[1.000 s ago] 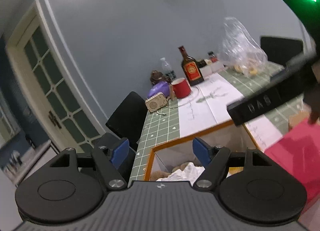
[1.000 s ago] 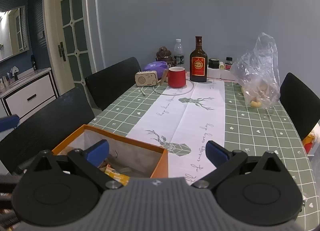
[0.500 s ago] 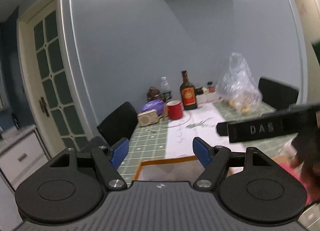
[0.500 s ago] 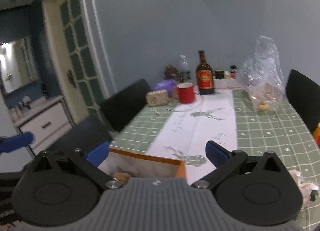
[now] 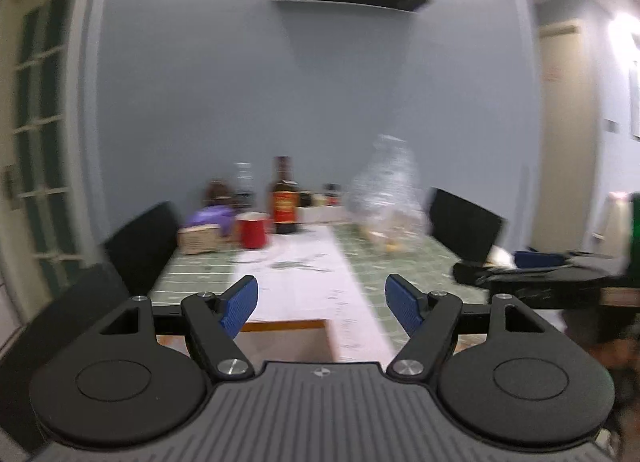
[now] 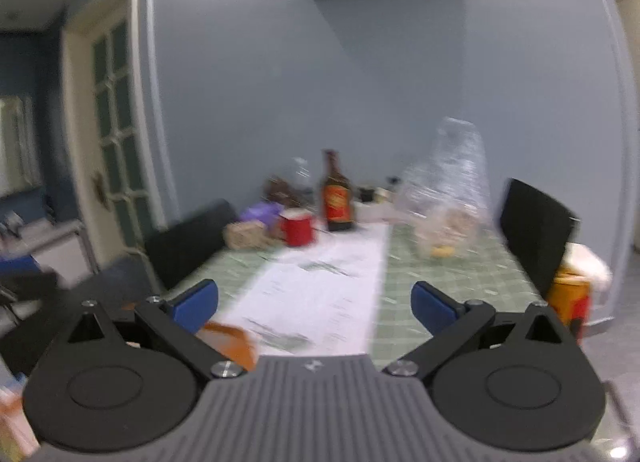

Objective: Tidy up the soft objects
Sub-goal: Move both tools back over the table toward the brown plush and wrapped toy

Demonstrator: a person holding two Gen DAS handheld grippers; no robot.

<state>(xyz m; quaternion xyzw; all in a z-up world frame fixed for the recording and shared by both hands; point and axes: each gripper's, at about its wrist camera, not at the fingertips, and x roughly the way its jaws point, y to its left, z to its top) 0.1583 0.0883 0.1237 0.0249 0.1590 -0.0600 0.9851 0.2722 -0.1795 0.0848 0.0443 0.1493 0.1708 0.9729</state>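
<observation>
An orange-rimmed open box (image 5: pixel 288 336) sits at the near end of the table, just below my left gripper (image 5: pixel 322 304), which is open and empty. The box's contents are hidden. A blurred corner of the box (image 6: pixel 232 342) shows in the right wrist view beside my right gripper (image 6: pixel 314 306), which is open and empty. The right gripper's blue-tipped fingers also show at the right edge of the left wrist view (image 5: pixel 536 260). Both views are blurred and tilted up toward the wall.
The table (image 5: pixel 400 266) has a green checked cloth and a white runner (image 5: pixel 304 274). At its far end stand a red mug (image 5: pixel 253 229), a brown bottle (image 5: pixel 285 202), a small radio (image 5: pixel 199 239) and a clear plastic bag (image 5: pixel 388 198). Black chairs (image 5: pixel 142 246) flank it.
Both grippers have lifted and tilted up, so the box has dropped to the bottom of both views and its contents are out of sight. The left view has swung right.
</observation>
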